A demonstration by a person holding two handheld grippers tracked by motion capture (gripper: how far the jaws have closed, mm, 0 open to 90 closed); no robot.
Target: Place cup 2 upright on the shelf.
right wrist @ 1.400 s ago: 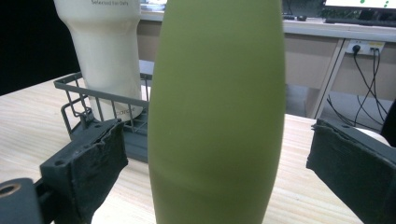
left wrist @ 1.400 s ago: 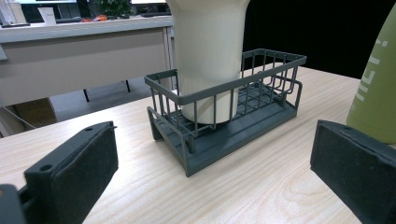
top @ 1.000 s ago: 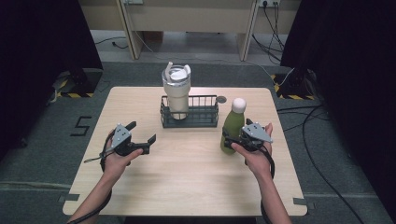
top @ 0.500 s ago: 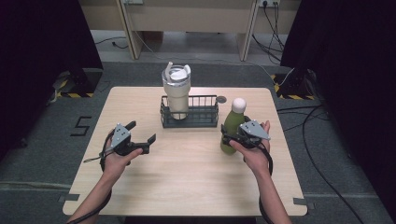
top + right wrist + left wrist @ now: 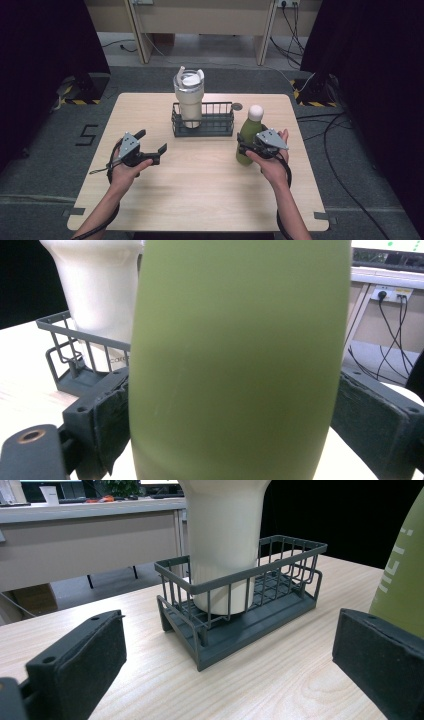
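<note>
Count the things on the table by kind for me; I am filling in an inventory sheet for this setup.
Drink containers: 2, the green bottle and the cream tumbler
Wire baskets: 1, the dark basket
Handheld grippers: 2, the left gripper and the right gripper
Total: 5

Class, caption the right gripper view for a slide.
Right gripper closing around the upright olive-green bottle, beside a dark wire basket.

Dark wire basket at table rear centre. Cream tumbler upright in basket's left end. Small dark disc just right of basket.
</note>
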